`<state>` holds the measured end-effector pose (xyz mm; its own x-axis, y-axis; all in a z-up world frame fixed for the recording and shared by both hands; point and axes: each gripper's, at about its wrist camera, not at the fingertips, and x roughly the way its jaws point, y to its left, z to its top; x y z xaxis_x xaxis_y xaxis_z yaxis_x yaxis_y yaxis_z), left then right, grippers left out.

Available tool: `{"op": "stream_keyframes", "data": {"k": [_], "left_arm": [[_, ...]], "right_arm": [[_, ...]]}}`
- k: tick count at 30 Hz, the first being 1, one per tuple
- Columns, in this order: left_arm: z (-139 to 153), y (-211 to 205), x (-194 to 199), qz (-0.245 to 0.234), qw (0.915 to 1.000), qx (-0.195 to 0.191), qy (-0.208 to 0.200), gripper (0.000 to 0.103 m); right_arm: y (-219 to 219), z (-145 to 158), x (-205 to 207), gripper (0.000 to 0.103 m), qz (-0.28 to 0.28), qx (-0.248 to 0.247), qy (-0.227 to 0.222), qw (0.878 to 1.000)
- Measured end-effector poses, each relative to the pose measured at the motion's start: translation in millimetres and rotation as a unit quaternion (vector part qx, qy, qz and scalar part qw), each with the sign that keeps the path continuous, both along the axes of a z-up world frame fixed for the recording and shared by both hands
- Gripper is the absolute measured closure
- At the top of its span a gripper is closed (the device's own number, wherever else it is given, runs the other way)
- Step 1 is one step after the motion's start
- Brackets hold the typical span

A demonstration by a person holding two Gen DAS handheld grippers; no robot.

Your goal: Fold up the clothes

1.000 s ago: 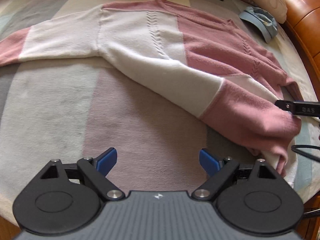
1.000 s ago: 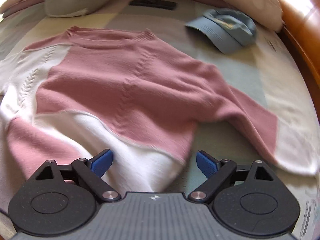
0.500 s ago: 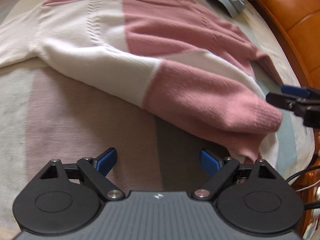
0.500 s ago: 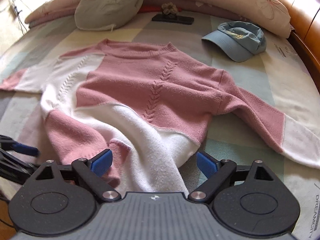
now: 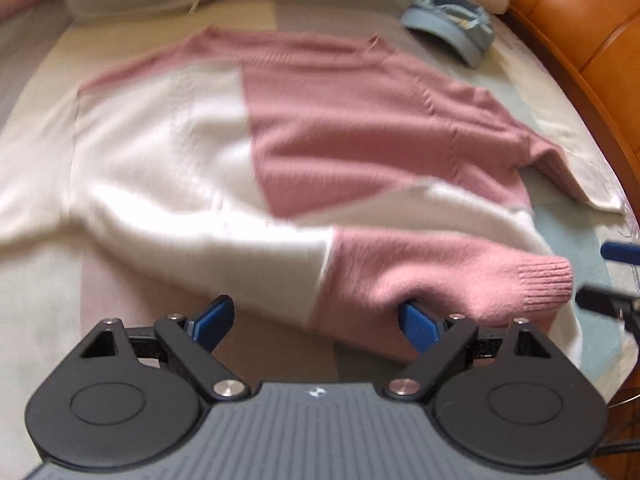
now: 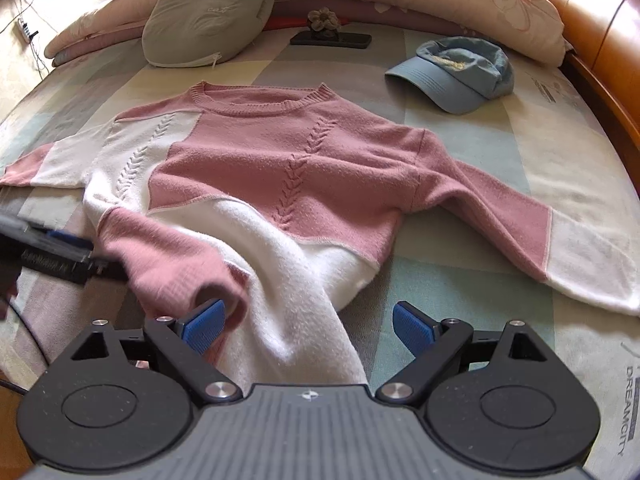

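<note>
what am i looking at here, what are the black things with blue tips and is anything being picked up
They are two hand-held grippers, each with a camera looking along its fingers. One picture is from the left gripper, one from the right gripper. On the bed lies a pink and white sweater, one sleeve folded across its front, plus a blue cap, a grey cushion and a phone. Both pairs of blue-tipped fingers stand open over the sweater's near edge. Nothing is held.

One sweater point(image 6: 280, 168), one cap point(image 6: 456, 72), two pillows point(image 6: 208, 12)
</note>
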<state>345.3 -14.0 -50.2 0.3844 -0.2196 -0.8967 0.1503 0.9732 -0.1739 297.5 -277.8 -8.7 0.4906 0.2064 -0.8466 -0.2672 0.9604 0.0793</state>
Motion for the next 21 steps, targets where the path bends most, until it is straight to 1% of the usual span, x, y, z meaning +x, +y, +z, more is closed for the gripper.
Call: {"op": "stream_keyframes", "data": {"k": [4,6,7,10,16,19,21], "left_arm": [[2.5,-11.8,26.9,-0.020,0.9995,0.015,-0.018,0.014],[-8.3,-19.1,42.6,-0.022,0.9994,0.027,-0.006,0.014],[-9.9,-21.3,44.5,-0.023,0.9993,0.030,-0.008,0.011],[-13.7,-26.4,48.7,-0.023,0.9990,0.038,-0.011,0.009],[-1.3,-13.5,20.9,0.009,0.9998,0.019,-0.004,0.010],[1.6,-2.6,-2.5,0.050,0.9987,-0.006,0.005,0.010],[-3.2,2.3,-16.3,0.081,0.9962,-0.028,0.016,0.010]], "right_arm": [[-6.4,-3.4,-6.2,0.009,-0.012,0.008,0.008,1.000],[-9.1,-5.4,-9.7,0.009,-0.018,0.009,0.012,1.000],[-10.4,-6.0,-11.1,0.009,-0.021,0.010,0.014,1.000],[-14.3,-6.2,-16.1,0.009,-0.031,0.018,0.019,0.999],[-19.2,-3.6,-23.6,0.009,-0.034,0.027,0.021,0.999],[-21.5,-2.4,-24.0,0.009,-0.030,0.030,0.019,0.999],[-22.6,-2.5,-23.2,0.009,-0.027,0.030,0.019,0.999]]}}
